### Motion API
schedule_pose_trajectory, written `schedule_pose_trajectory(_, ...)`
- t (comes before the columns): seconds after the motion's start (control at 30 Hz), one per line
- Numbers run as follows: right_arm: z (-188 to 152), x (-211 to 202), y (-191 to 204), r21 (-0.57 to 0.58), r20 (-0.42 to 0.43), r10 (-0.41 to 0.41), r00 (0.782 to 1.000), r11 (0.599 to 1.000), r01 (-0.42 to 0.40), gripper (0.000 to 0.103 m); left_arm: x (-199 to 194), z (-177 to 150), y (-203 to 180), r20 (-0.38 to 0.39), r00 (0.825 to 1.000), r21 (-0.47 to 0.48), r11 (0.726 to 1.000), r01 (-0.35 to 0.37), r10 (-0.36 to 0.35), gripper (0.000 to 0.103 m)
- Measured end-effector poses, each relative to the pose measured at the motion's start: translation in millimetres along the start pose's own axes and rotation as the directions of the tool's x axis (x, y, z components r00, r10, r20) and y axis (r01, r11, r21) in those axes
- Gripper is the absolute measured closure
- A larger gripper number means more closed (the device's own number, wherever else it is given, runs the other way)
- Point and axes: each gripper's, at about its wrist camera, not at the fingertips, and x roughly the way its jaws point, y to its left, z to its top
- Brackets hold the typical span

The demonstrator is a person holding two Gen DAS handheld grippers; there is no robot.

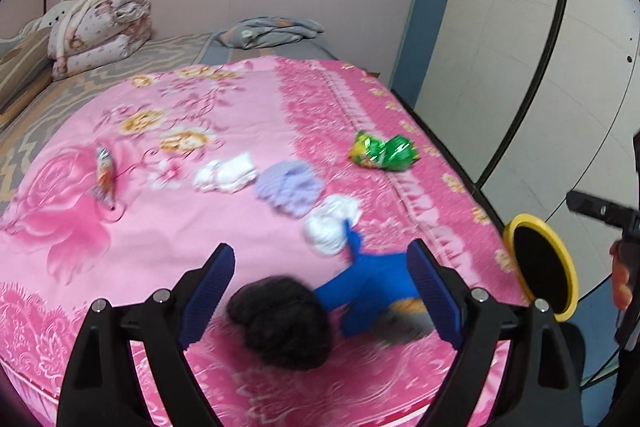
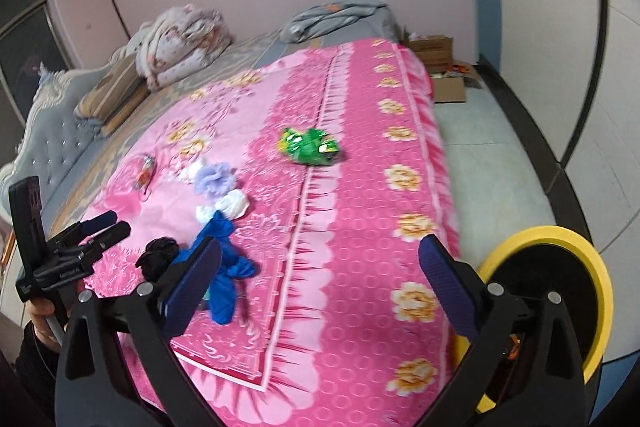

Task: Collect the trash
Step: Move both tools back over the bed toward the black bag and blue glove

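Note:
On the pink flowered blanket (image 1: 224,211) lie a green snack wrapper (image 1: 382,151), a small orange-and-white wrapper (image 1: 104,175), white crumpled pieces (image 1: 226,173), a lilac ruffled piece (image 1: 290,187), another white crumpled piece (image 1: 332,225), a blue cloth item (image 1: 370,287) and a black bundle (image 1: 282,321). My left gripper (image 1: 320,291) is open and empty, hovering over the black bundle and blue cloth. My right gripper (image 2: 320,279) is open and empty, above the blanket's right part; the green wrapper (image 2: 312,146) lies ahead of it. The left gripper (image 2: 100,227) shows at the left in the right wrist view.
A yellow-rimmed bin (image 2: 556,291) stands on the floor by the bed's right corner; it also shows in the left wrist view (image 1: 542,267). Folded quilts (image 1: 100,23) and a grey blanket (image 1: 272,31) lie at the far end. Cardboard boxes (image 2: 440,67) sit beside the bed.

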Motion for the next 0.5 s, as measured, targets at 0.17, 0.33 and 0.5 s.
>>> schedule_pose_trajectory(0.17, 4, 30, 28, -0.025, -0.070, 0.054, 0.996, 0.998, -0.056, 0.008, 0, -18, 15, -0.027, 1.000, 0.002, 1.000, 0.001, -0.001, 0.019)
schedule_pose_trajectory(0.33, 7, 62, 53, -0.051, -0.159, 0.104, 0.982, 0.992, -0.114, 0.008, 5, -34, 19, -0.048, 0.999, 0.044, 0.999, -0.008, 0.010, 0.019)
schedule_pose_trajectory(0.5, 5, 91, 75, -0.061, -0.224, 0.128, 0.966, 0.988, -0.145, 0.009, 16, -40, 25, -0.072, 0.997, 0.031, 0.999, 0.019, -0.016, 0.019)
